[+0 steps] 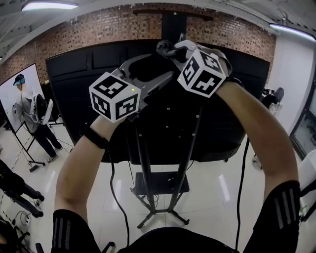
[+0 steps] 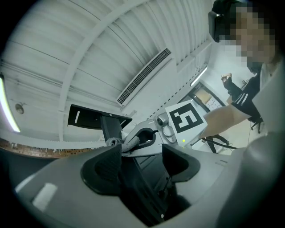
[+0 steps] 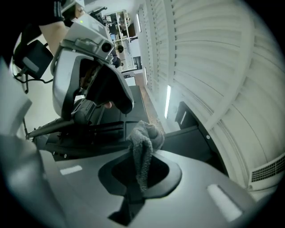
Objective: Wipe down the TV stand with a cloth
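Brick wall [image 1: 98, 29], white tiled floor [image 1: 212, 197], black TV stand [image 1: 160, 184], left tool [image 2: 140, 162] released, right tool [image 3: 140, 176] clenching grey cloth [image 3: 143, 147].

Bright, even overhead light, with strong fisheye bending in every view.

Light is supplied by ceiling strip lights [image 1: 49, 6], and pale streaks of it are mirrored on the glossy floor [image 1: 222, 190]. The black panel [image 1: 163, 128] is rendered almost without detail. In both gripper views the corners are vignetted to black and straight lines are curved. In the right gripper view the cloth [image 3: 144, 142] is shown sharply, and a wall lamp [image 3: 168, 100] is blown out white.
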